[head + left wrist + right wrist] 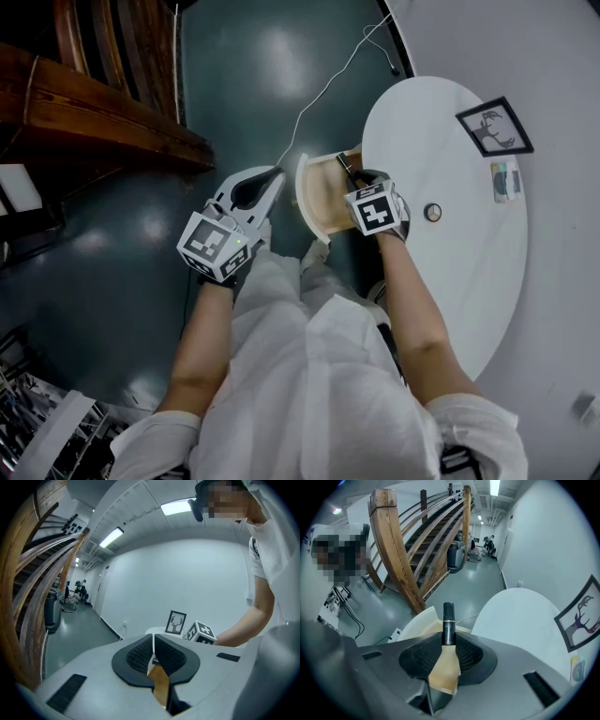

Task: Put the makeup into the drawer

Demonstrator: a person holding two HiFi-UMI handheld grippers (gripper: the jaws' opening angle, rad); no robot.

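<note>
My right gripper pinches the black makeup stick over the open drawer. My left gripper is squeezed shut, empty.

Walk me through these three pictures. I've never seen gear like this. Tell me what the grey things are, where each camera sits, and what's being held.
No robot here: a person holds a grasping tool in each hand; the marked cubes belong to them. The top-down picture comes from a camera on the person's head; the other two from cameras riding on each tool, looking along its jaws. The left tool has its jaws together, apparently empty. The right tool grips a black makeup tube over the open wooden drawer of a round white table. On the table: a framed deer picture, a small card and a small round object.
</note>
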